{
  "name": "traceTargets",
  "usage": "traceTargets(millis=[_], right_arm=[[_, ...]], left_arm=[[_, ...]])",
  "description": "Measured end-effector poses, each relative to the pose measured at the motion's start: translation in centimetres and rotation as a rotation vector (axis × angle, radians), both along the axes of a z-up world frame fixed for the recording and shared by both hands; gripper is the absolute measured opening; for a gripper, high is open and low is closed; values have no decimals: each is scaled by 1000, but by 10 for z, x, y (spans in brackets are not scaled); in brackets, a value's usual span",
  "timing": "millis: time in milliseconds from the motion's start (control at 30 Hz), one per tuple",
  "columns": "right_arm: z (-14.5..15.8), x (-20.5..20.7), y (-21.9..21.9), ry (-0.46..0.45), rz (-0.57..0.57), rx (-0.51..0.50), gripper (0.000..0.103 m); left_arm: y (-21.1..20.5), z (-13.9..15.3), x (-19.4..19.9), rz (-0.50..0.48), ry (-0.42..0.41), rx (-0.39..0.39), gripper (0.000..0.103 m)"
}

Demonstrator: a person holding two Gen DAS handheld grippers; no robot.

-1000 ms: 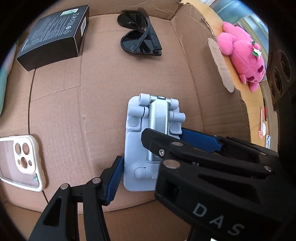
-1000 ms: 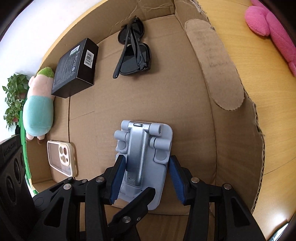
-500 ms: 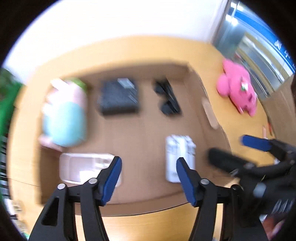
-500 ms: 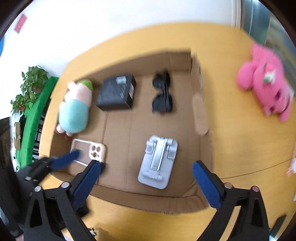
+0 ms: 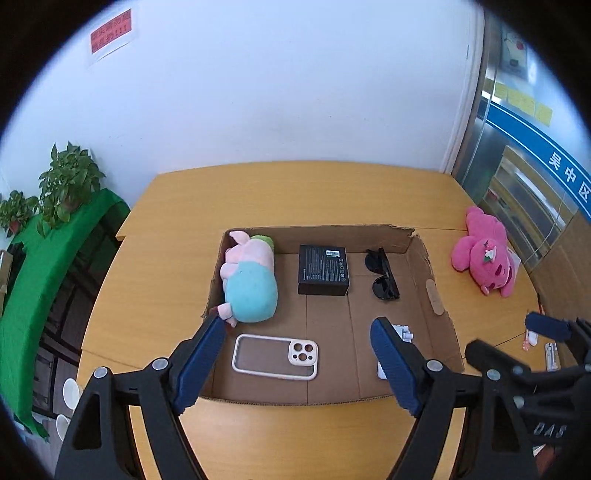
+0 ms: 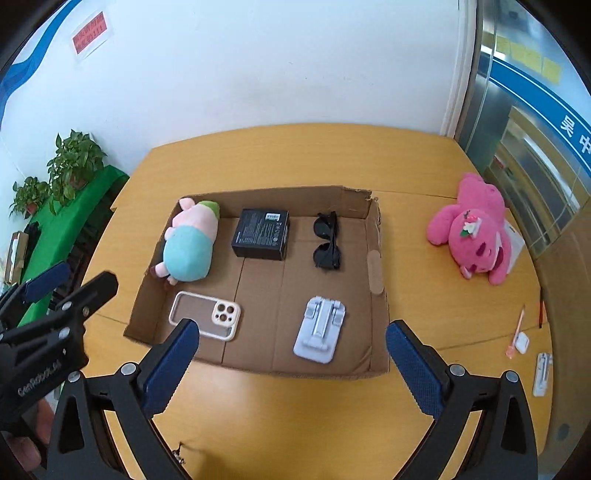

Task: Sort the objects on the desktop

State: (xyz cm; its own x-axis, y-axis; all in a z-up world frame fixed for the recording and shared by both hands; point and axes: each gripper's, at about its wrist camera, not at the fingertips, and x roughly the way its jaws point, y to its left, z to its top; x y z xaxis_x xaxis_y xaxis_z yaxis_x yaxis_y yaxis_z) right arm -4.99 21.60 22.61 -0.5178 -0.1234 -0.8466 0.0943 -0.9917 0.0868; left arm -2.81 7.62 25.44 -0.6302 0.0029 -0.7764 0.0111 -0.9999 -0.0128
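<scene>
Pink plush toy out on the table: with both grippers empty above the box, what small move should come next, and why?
Probably swing the right gripper toward the pink plush toy. It lies on the table outside the cardboard box, on that gripper's side, while five items already lie inside. Both the right and left gripper are open and empty.

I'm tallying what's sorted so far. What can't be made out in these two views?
- Grey phone stand: left wrist view, mostly hidden behind the left gripper's finger.
- Small white items at the desk's right edge: both views, too small to identify.
- Red wall notice: text unreadable.
</scene>
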Motion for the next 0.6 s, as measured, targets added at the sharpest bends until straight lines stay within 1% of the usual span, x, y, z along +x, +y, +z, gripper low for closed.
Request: traceTargets(millis=[67, 200, 367, 400, 500, 533, 600], right_arm=[[4, 12, -11, -1, 5, 31, 103], [8, 26, -22, -7, -6, 54, 103], [10, 33, -35, -21, 4, 56, 103], [12, 34, -37, -18, 8, 55, 103], [15, 39, -41, -8, 3, 59, 103], [15, 39, -42, -7, 4, 63, 103], [15, 40, -43, -12, 7, 66, 103]], left_arm=[[-2, 1, 9, -10, -3, 22, 84], [-8, 11, 27, -36, 30, 53, 87], [-12, 15, 36, -49, 9, 89, 87], [-12, 16, 39, -35, 13, 79, 87], [-10, 21, 45, -9, 45, 6, 87], [-9, 22, 46, -10, 49, -6, 87], [-8, 24, 47, -23, 49, 1, 87]])
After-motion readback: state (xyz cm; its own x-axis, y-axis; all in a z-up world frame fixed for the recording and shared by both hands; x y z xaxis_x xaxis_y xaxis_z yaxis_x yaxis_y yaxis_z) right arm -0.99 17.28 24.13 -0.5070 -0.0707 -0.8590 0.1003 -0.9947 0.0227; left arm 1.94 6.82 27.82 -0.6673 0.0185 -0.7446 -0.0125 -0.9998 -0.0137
